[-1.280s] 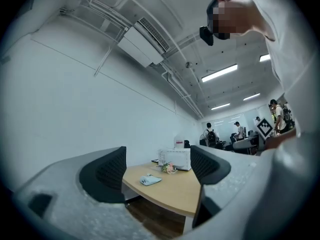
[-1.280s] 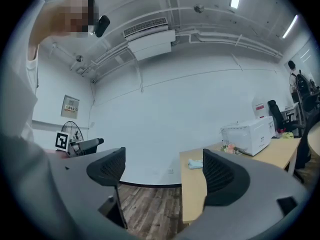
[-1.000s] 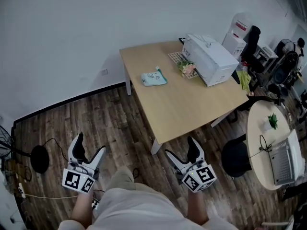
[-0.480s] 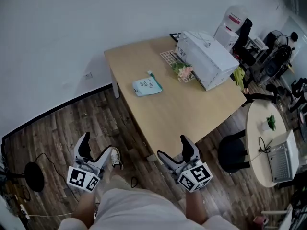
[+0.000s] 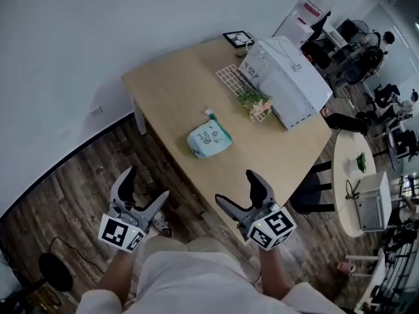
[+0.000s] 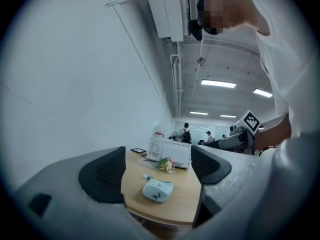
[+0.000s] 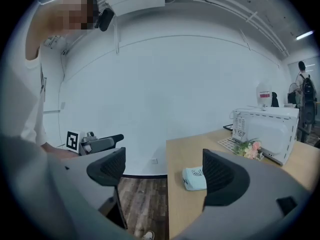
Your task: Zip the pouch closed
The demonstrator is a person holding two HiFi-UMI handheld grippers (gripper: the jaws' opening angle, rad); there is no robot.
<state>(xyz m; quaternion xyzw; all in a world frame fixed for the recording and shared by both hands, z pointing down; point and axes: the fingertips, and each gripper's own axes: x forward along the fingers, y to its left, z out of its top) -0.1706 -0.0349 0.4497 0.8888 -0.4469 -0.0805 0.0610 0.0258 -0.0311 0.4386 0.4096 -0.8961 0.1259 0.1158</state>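
Note:
A small pale-green pouch (image 5: pixel 209 140) with dark print lies on the wooden table (image 5: pixel 170 90), near its middle. It also shows as the pouch (image 6: pixel 157 190) in the left gripper view and the pouch (image 7: pixel 194 178) in the right gripper view. My left gripper (image 5: pixel 139 190) is open over the floor, well short of the table's near-left edge. My right gripper (image 5: pixel 238 191) is open at the table's near edge, a short way from the pouch. Neither holds anything.
A white microwave (image 5: pixel 291 82) stands at the table's far right, with a small flower bunch (image 5: pixel 254 101) on a white rack in front of it and a tablet (image 5: pixel 237 38) behind. A round table with a laptop (image 5: pixel 366 203) and a dark chair (image 5: pixel 314 191) stand to the right.
I have stepped closer to the table. The pouch now appears nearer to both grippers, and the right gripper has reached the table's near edge. Both grippers remain open.

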